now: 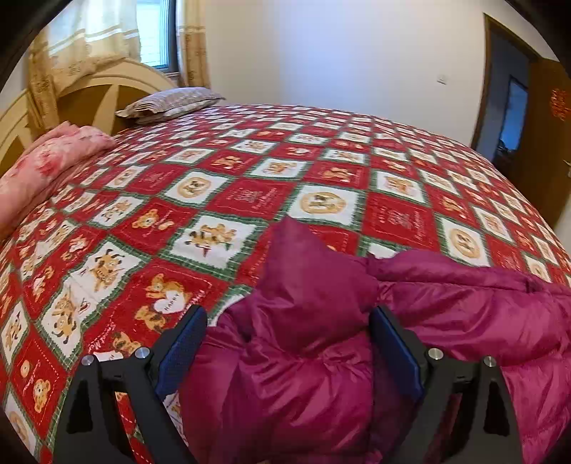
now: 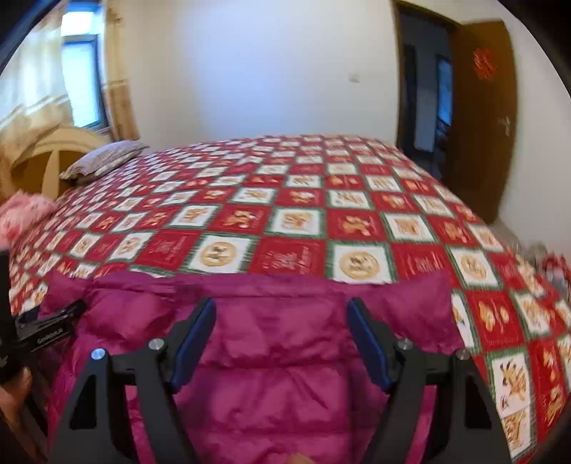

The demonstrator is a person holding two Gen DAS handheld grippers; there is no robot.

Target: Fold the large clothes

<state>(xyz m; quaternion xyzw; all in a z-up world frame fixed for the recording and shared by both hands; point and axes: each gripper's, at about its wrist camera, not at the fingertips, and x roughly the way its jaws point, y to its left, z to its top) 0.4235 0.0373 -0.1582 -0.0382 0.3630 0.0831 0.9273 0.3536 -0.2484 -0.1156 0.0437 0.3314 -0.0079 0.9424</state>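
A magenta puffy down jacket (image 1: 321, 339) lies on the near edge of a bed with a red, white and green bear-patterned cover (image 1: 249, 192). My left gripper (image 1: 287, 326) is open, with a bunched, raised fold of the jacket between its fingers. In the right wrist view the jacket (image 2: 278, 357) lies flatter, its far edge straight across the cover (image 2: 303, 221). My right gripper (image 2: 282, 317) is open just above the jacket's middle. The left gripper's body (image 2: 46, 332) shows at the left edge there.
A pink folded blanket (image 1: 46, 167) and a grey checked pillow (image 1: 171, 103) lie at the headboard (image 1: 107, 85) end. A curtained window (image 1: 153, 32) is behind. A brown door (image 2: 481, 117) stands open to the right. Some items lie on the floor at right (image 2: 549, 264).
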